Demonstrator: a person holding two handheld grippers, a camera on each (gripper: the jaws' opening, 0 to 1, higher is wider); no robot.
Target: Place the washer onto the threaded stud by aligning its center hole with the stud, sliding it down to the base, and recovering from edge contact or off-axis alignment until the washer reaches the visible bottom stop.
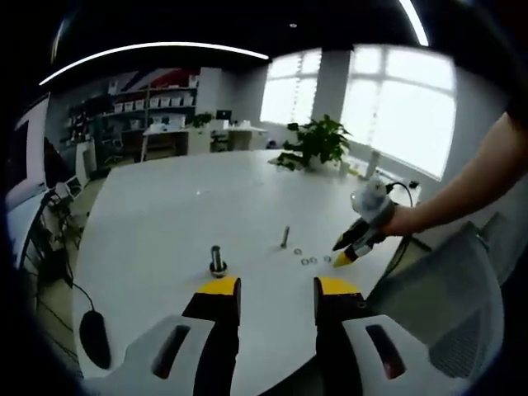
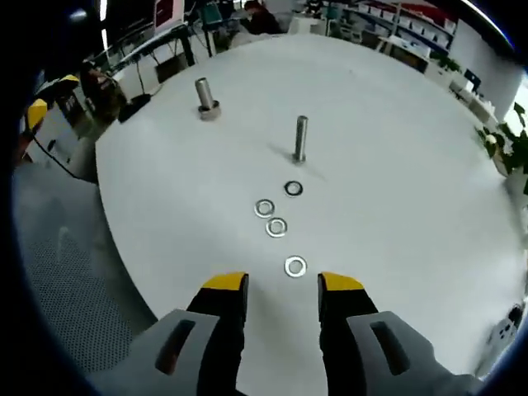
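**Both claws open and empty above the counter, washers loose near its edge**

The right claw [image 2: 282, 287] stands with its yellow-tipped jaws well apart and nothing between them, poised over the near edge of the white counter [image 2: 396, 140]. Just beyond the jaw tips lies the nearest washer [image 2: 295, 266], flat on the counter and apart from both jaws. Farther out sit two more washers [image 2: 276, 227], touching or nearly so; whether they overlap cannot be told. A darker ring [image 2: 293, 189] lies beyond those, just before the foot of the threaded stud [image 2: 300, 139], which stands upright toward the middle of the counter. Its threads are too blurred to make out. A second upright stud on a wider base [image 2: 205, 97] stands nearer the far-left edge.

The left claw [image 1: 276, 289] is likewise spread wide and holds nothing. The wide-based stud [image 1: 218, 261] stands just beyond its left jaw tip. In the left gripper view the right claw [image 1: 351, 246] shows, held by a hand [image 1: 396, 219] whose arm is cut off at the view's border; from here its jaw gap is hard to judge. The washers [image 1: 312, 260] appear as tiny rings near its tips. A potted plant [image 1: 316, 142] stands at the far edge of the counter.
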